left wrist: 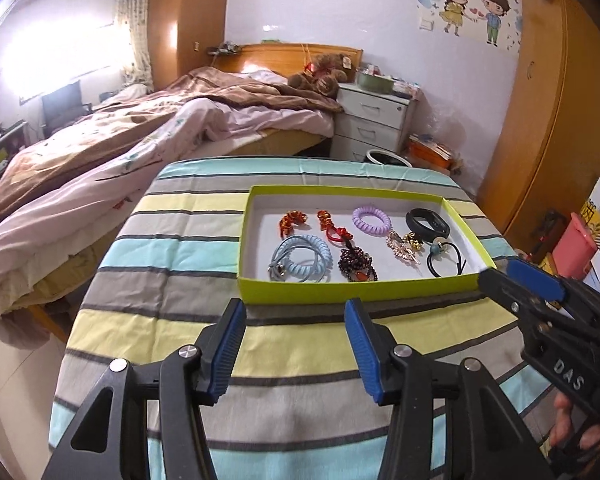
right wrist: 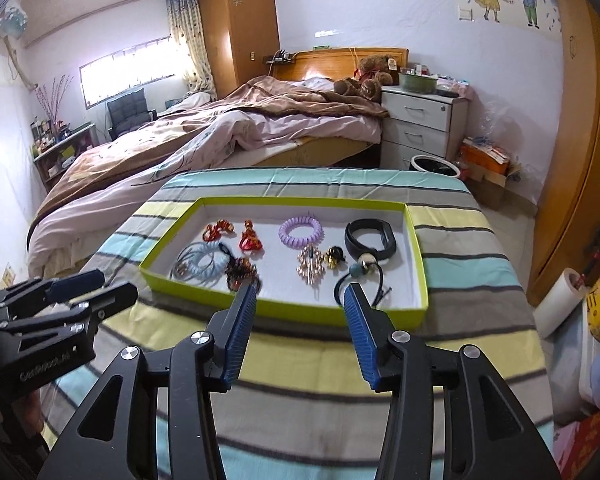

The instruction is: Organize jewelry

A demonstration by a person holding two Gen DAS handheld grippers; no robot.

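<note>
Both pairs of fingers stand spread and empty: the left gripper (left wrist: 296, 344) hangs over the striped counter (left wrist: 172, 280) short of the tray's near wall, the right gripper (right wrist: 300, 328) at that wall near the black hair tie (right wrist: 360, 280). The jewelry all lies inside the green tray (left wrist: 340, 290), so sorting looks nearly done or not begun. Any next pick means reaching forward over the rim.
</note>
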